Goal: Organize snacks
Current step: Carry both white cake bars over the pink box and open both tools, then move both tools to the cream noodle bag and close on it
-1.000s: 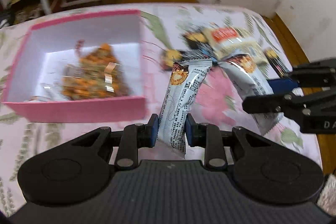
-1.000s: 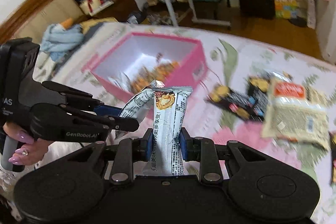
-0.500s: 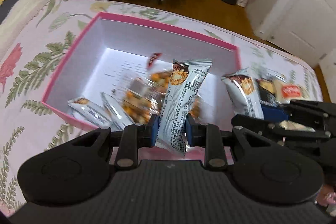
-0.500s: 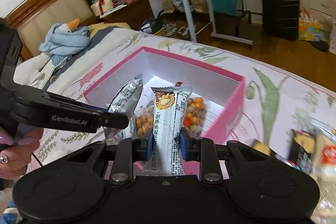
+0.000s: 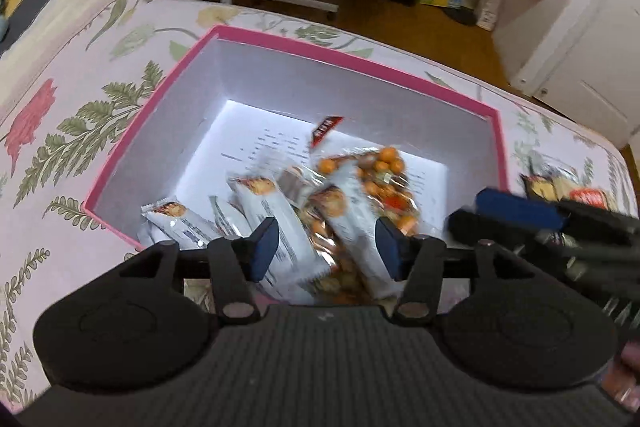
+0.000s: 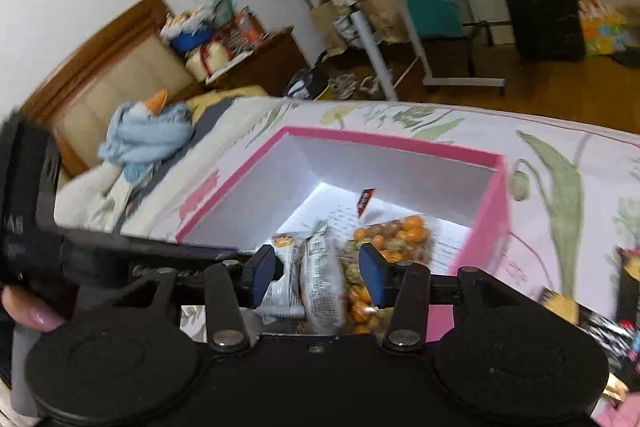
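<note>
Left wrist view: my left claw has just been opening and stands spread low in the frame, its pads clear of the white snack bars lying in the pink box on the bed

Right wrist view: my right claw has just been opening too, spread; a white bar sits blurred between its pads, over the box's lower centre, beside the orange snack bag
</note>
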A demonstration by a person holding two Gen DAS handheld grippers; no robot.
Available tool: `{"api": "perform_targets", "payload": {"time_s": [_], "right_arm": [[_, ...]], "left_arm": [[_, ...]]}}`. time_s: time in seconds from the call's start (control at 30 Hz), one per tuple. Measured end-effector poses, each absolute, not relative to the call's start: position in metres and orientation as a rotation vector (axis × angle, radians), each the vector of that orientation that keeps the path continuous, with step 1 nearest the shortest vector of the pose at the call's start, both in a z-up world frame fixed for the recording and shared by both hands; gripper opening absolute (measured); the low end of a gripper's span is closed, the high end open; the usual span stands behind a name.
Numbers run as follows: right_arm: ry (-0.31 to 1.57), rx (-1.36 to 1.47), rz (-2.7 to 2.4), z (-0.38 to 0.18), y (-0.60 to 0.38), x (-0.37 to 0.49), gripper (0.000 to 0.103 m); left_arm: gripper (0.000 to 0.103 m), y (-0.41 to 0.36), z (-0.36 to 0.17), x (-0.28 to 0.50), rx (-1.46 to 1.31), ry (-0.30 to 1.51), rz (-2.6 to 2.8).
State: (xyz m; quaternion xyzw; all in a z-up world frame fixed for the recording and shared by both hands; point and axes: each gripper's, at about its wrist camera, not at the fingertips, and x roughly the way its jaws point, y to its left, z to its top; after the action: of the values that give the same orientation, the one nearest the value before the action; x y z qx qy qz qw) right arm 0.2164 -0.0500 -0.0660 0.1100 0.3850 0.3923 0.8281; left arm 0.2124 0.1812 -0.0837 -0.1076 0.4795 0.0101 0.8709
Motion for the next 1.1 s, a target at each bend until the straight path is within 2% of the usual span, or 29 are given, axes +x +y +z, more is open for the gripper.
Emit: {"api": "perform_targets", "payload": {"time_s": [0.33,0.5,0.77,0.97,1.0,1.1], "right_arm": [[0.831,0.147,0.656,-0.031,-0.14,0.171,0.053],[0.79,0.069,0.544,-0.028,-0.19,0.155,0.053],[0.817,0.136,0.441,-0.029,-0.269,0.162,0.057],[0.888,0.186,0.366,-0.051,-0.317,0.197,0.074],[0.898,0.188,0.338,-0.058,-0.323,0.203,0.081],[0.895,0.168,0.267,-0.082,-0.336,0.223,0.082]], "left_arm": [[0.053,0.129,-0.048,0.176,-0.172,0.986,-0.196],[0.058,0.09,-0.04,0.168,-0.119,0.981,-0.274],[0.065,0.014,-0.044,0.174,-0.106,0.999,-0.426],[0.066,-0.052,-0.062,0.198,-0.085,0.944,-0.514],[0.066,-0.061,-0.068,0.205,-0.08,0.933,-0.511],[0.066,-0.089,-0.089,0.228,-0.052,0.921,-0.471]]}}
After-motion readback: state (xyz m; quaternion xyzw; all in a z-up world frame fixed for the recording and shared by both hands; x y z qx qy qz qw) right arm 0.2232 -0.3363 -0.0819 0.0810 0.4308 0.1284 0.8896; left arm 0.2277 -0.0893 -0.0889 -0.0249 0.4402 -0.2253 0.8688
